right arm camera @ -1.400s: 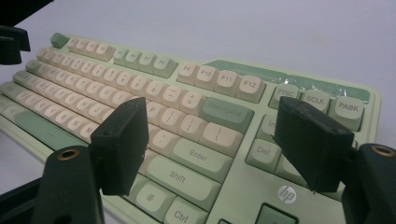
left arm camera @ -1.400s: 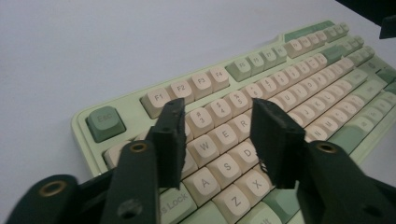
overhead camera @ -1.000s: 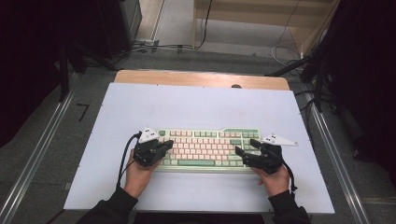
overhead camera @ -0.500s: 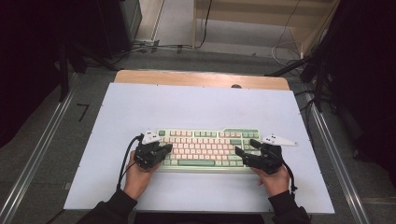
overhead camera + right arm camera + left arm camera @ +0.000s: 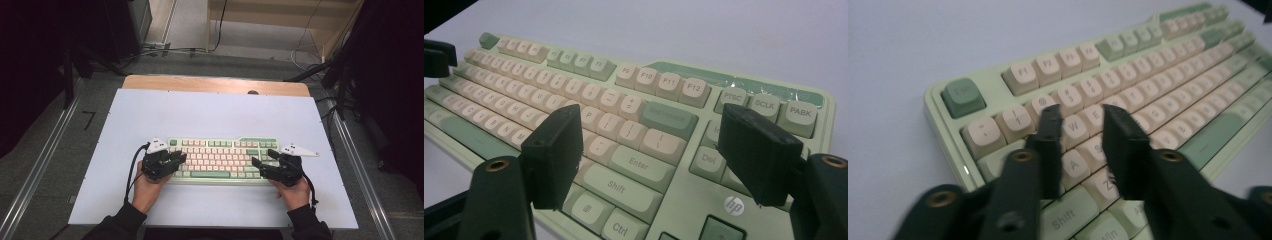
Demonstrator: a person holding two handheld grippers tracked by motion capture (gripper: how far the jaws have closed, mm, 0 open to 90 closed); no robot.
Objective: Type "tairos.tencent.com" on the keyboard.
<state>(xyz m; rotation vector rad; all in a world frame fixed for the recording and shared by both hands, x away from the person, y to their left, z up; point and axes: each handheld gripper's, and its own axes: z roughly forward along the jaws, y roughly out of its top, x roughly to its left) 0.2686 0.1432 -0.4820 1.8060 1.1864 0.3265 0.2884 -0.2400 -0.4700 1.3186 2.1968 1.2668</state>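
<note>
Seen from the high view: a green-and-cream keyboard point(image 5: 222, 158) lying flat on the near half of the pale table point(image 5: 215, 112), long side running left to right, roughly centred between the two hands

At its left end, the left gripper point(image 5: 176, 159) held over the keys, tips pointing right and a little far, with a hand point(image 5: 145, 187) behind it at the near edge. In the left gripper view, jaws parted by a narrow gap, about one keycap across, hovering just above the letter keys near W and E; nothing between them. Whether the tips touch the keycaps cannot be told, the picture being slightly blurred

At the right end, the right gripper point(image 5: 261, 159) over the keys beside the Enter block, tips pointing left and a little far, hand point(image 5: 295, 192) behind it. In the right gripper view, jaws spread wide, one black pad over the keys left of Enter, the other over the Del cluster, the Enter and Shift keys plainly visible in the gap; nothing held

Beyond the table's far edge, a strip of wooden board point(image 5: 215, 84), then grey floor with cables point(image 5: 165, 50)
</note>
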